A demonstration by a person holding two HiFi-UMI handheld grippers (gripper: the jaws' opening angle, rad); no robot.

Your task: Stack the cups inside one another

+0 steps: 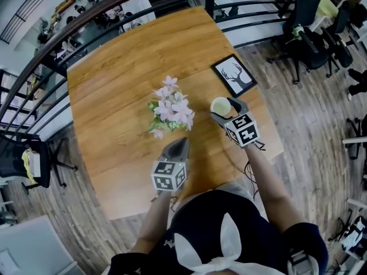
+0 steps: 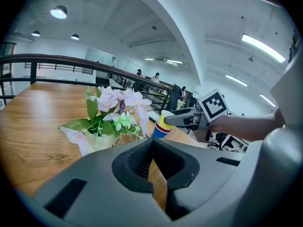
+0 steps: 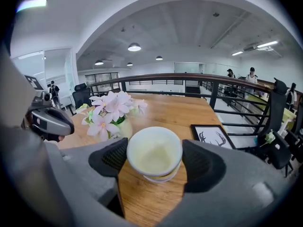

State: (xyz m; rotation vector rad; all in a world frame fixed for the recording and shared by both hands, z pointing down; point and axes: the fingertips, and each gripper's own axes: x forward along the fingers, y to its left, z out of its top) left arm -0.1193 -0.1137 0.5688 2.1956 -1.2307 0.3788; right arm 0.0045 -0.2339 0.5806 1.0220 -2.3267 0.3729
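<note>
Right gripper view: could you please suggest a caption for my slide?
The right gripper holds a cup between its jaws, with flowers and a deer picture on the table behind.

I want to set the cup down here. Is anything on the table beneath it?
Nothing visible: bare table lies under the cup in the right tool; flowers stand left, a framed picture right.

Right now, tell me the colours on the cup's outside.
The cup is yellow on top, red stripe, blue below; best in left gripper view.
</note>
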